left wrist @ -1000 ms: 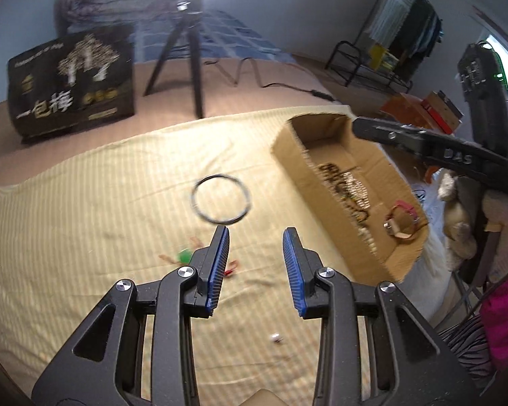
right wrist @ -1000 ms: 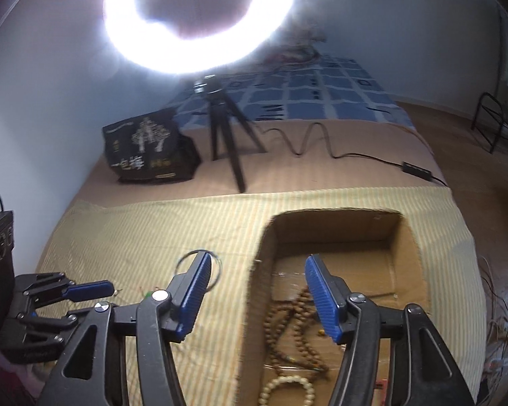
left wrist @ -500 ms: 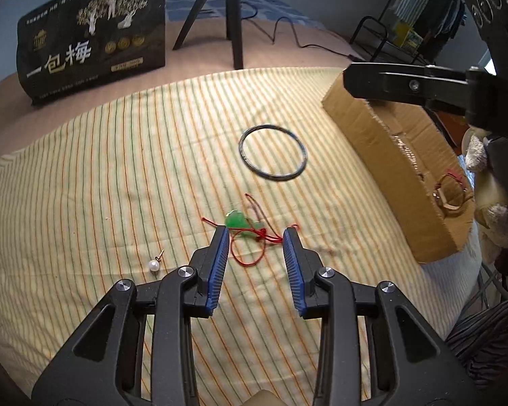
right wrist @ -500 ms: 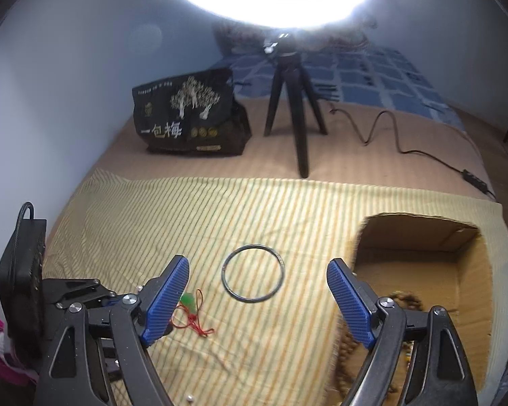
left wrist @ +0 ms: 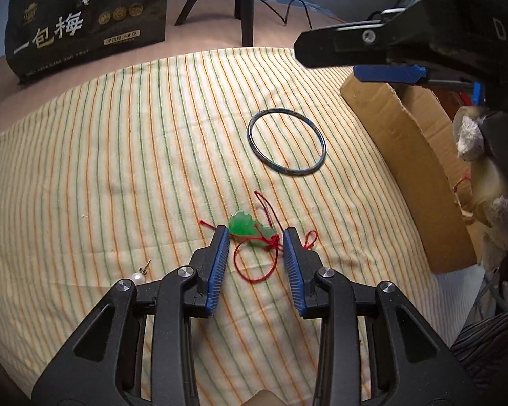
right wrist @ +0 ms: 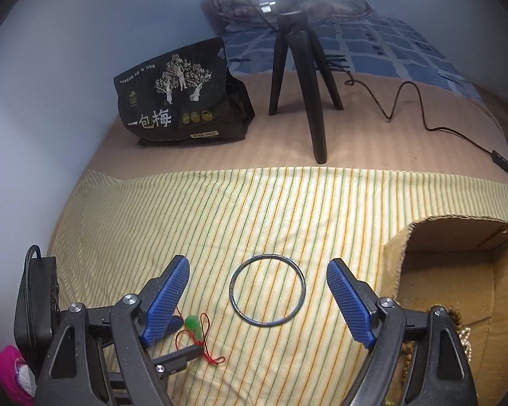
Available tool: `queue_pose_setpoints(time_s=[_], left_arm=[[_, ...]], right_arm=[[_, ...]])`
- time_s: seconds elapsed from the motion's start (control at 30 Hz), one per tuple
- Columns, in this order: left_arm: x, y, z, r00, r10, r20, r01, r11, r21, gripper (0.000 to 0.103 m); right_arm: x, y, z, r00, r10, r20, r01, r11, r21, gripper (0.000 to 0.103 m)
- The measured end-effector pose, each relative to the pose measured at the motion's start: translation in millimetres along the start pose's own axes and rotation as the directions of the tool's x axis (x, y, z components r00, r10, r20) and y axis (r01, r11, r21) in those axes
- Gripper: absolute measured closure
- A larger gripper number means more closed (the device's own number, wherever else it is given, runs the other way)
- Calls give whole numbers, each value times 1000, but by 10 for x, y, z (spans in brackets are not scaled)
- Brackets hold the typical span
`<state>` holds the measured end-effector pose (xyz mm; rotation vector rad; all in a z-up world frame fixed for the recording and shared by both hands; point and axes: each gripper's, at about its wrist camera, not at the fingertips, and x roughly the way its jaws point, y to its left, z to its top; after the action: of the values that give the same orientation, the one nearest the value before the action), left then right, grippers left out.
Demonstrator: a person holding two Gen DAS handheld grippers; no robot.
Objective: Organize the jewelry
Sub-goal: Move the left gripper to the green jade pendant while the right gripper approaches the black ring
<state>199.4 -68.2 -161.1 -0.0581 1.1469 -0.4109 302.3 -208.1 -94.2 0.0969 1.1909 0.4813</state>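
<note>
A green jade pendant [left wrist: 245, 227] on a red cord lies on the striped cloth [left wrist: 118, 155]. My left gripper [left wrist: 256, 237] is open, its fingertips on either side of the pendant, low over the cloth. The pendant also shows in the right wrist view [right wrist: 192, 323], with the left gripper's fingers around it. A dark thin bangle [left wrist: 286, 142] lies further on; in the right wrist view the bangle [right wrist: 267, 290] sits between the fingers of my open, empty right gripper [right wrist: 258, 279], which hangs above it. A pearl earring [left wrist: 139, 276] lies left of my left gripper.
A cardboard box [left wrist: 409, 155] with bead bracelets [right wrist: 457, 324] stands at the right. A black snack bag [right wrist: 177, 101], a tripod [right wrist: 304, 77] and a cable [right wrist: 423, 111] stand behind the cloth. The right gripper's arm [left wrist: 389, 40] reaches in above the box.
My left gripper has dropped and moved forward until its fingers flank the pendant. My right gripper has swung left from over the box to above the bangle.
</note>
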Motion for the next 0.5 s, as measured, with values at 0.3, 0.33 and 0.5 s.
queue_pose_setpoints(time_s=[0.3, 0.33, 0.5], left_arm=[[84, -49, -16, 998, 54, 21, -55, 998, 37, 71], [79, -57, -28, 998, 59, 24, -60, 997, 46, 71], [17, -51, -102, 997, 70, 30, -71, 996, 50, 72]], right_arm=[[137, 3, -18, 1000, -4, -28, 4, 1000, -3, 18], [144, -3, -22, 1000, -6, -30, 6, 1000, -3, 19], [173, -16, -36, 999, -16, -38, 16, 1000, -1, 19]])
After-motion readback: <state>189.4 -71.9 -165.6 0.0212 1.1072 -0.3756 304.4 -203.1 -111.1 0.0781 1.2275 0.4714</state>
